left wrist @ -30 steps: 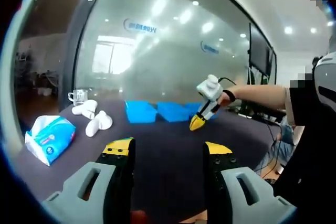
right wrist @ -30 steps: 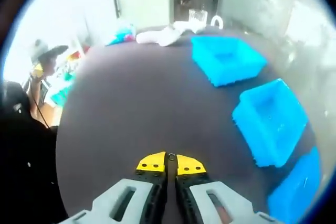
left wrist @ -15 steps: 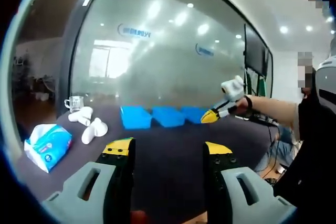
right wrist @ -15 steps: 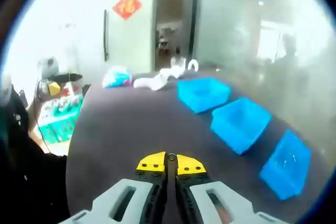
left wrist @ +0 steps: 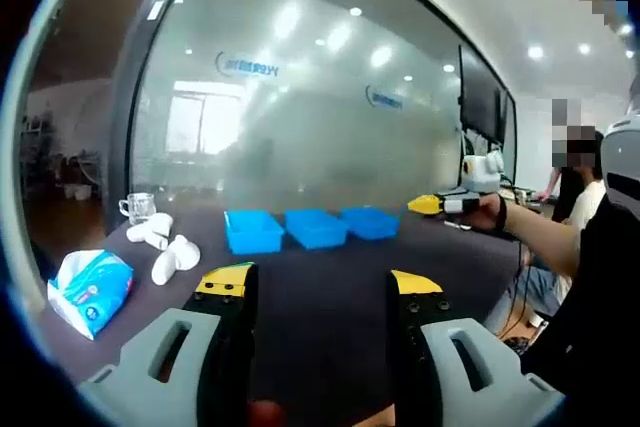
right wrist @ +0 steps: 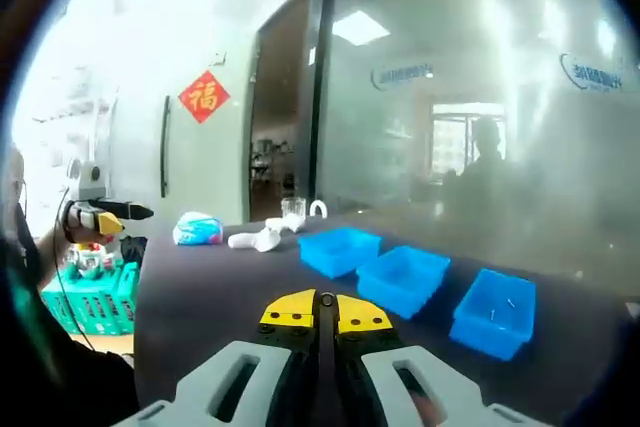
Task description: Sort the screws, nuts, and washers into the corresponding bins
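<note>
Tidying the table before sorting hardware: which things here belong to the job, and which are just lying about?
Job: three blue bins; left gripper, open; right gripper, shut.

Lying about: tissue pack, white objects, glass mug, green crate.

Open tabletop ahead of you, clutter at the far edge

From your left gripper (left wrist: pixel 318 285), the dark table (left wrist: pixel 330 272) lies bare at 12 o'clock up to three blue bins (left wrist: pixel 312 227) in a row; a tissue pack (left wrist: pixel 88 287) and white objects (left wrist: pixel 165 247) crowd 10 o'clock, and your right gripper (left wrist: pixel 440 205) crosses at 2 o'clock.
</note>
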